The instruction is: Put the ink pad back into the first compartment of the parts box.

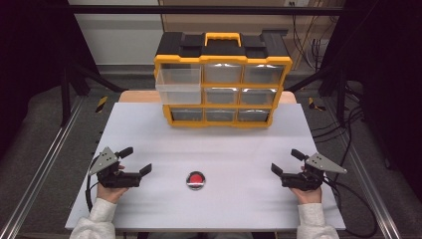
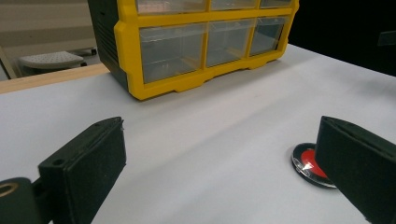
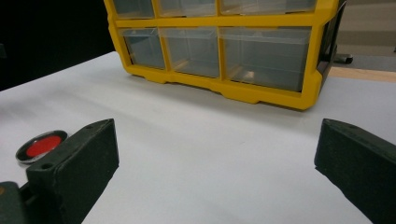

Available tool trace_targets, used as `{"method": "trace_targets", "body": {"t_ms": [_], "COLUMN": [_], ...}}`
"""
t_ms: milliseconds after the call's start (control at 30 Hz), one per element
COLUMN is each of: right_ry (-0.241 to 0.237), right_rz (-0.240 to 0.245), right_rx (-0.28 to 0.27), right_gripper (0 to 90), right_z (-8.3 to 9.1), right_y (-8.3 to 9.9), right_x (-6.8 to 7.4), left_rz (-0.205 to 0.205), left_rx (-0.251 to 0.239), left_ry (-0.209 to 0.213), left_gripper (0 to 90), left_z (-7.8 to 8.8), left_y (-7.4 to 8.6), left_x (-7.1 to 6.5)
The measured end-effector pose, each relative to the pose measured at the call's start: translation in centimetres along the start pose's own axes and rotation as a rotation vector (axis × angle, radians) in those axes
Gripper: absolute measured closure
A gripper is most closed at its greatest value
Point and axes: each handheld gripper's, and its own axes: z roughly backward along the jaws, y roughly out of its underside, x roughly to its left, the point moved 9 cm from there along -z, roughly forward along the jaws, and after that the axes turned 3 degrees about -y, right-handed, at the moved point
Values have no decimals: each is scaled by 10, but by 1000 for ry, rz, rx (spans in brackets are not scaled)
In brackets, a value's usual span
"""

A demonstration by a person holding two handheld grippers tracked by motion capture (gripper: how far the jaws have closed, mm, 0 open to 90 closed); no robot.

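You've got both claws, left (image 1: pixel 138 160) and right (image 1: pixel 285 162), wide open and holding nothing, with the red disc (image 1: pixel 196 180) sitting on the bench (image 1: pixel 149 129) between them, organizer (image 1: pixel 222 79) at the far side.

Bright, even light; soft focus

A lab recording bay, by all signs: white rectangular tabletop (image 1: pixel 149 124) set on a wooden base inside a frame of black metal struts (image 1: pixel 79 74), aluminium rails (image 1: pixel 35 169) running along both sides, loose black cables (image 1: pixel 343 134) trailing over grey floor padding, dark curtains to left and right, and yellow-and-black plastic drawer cabinet (image 1: pixel 222 82) with clear compartments as test prop.
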Motion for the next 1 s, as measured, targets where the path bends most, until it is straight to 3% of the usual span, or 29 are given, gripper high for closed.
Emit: {"method": "trace_targets", "body": {"t_ms": [467, 1000], "right_ry": [1, -1], "right_rz": [6, 8], "right_rx": [2, 1], "right_gripper": [4, 4], "right_z": [0, 0], "right_y": [0, 0], "right_x": [0, 1], "left_rz": [-2, -11], "left_rx": [3, 29], "left_ry": [-1, 21], "left_gripper": [22, 22], "left_z": [0, -5], "left_y": [-7, -20], "left_x": [-5, -21]}}
